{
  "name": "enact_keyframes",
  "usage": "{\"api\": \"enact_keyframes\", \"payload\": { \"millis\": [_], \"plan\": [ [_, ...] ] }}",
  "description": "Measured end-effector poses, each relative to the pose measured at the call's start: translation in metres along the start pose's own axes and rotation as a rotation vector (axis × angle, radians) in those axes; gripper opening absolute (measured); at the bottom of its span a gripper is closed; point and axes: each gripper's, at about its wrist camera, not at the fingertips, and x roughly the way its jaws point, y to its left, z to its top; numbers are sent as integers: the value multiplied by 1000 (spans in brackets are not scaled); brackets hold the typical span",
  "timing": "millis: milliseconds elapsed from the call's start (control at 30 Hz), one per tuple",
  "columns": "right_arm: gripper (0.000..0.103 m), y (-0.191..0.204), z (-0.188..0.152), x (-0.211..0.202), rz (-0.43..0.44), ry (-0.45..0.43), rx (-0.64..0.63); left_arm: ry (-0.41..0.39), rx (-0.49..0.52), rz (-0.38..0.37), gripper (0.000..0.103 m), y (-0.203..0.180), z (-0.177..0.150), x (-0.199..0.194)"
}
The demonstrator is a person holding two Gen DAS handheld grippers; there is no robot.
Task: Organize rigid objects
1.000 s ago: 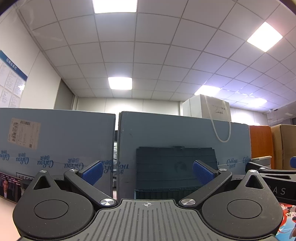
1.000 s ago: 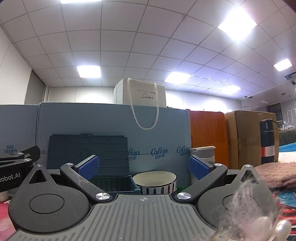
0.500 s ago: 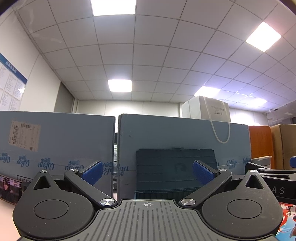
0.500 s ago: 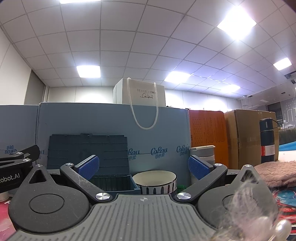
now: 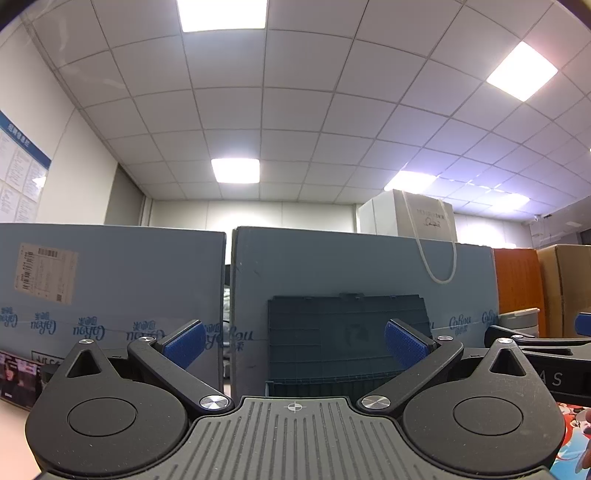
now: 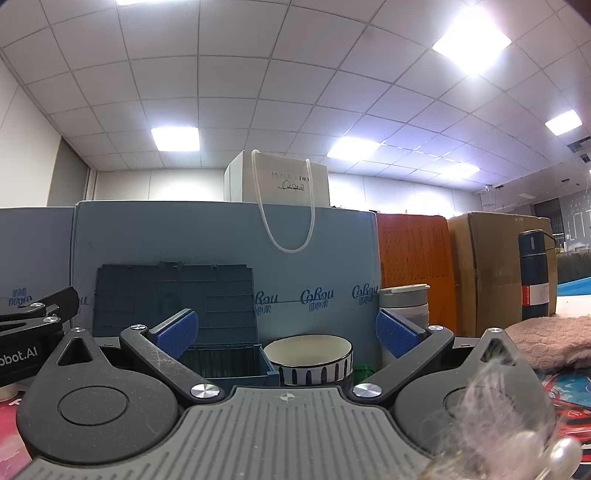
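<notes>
Ribbed teal plastic crate (image 6: 225, 363), striped round bowl (image 6: 310, 363)

bright, even light falls from recessed ceiling panels (image 5: 223, 13), several blown out to pure white glare (image 6: 471, 44). the fisheye bows the ceiling grid and darkens the corners. distant boxes stay sharp, while a pale fuzzy tuft (image 6: 491, 417) close to the right lens is blurred. shadows are soft and faint.

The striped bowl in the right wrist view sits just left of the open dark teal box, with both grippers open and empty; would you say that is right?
Not quite: the striped bowl sits just right of the open dark teal box, as the right wrist view shows. The right gripper and left gripper are indeed open and empty.
</notes>
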Motion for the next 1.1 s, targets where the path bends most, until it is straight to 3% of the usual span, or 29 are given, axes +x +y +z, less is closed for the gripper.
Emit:
{"api": "enact_keyframes", "payload": {
  "millis": [1100],
  "plan": [
    [103,-1,-1,-1,-1,1,7,11,4,2,103,0,-1,2]
  ]
}}
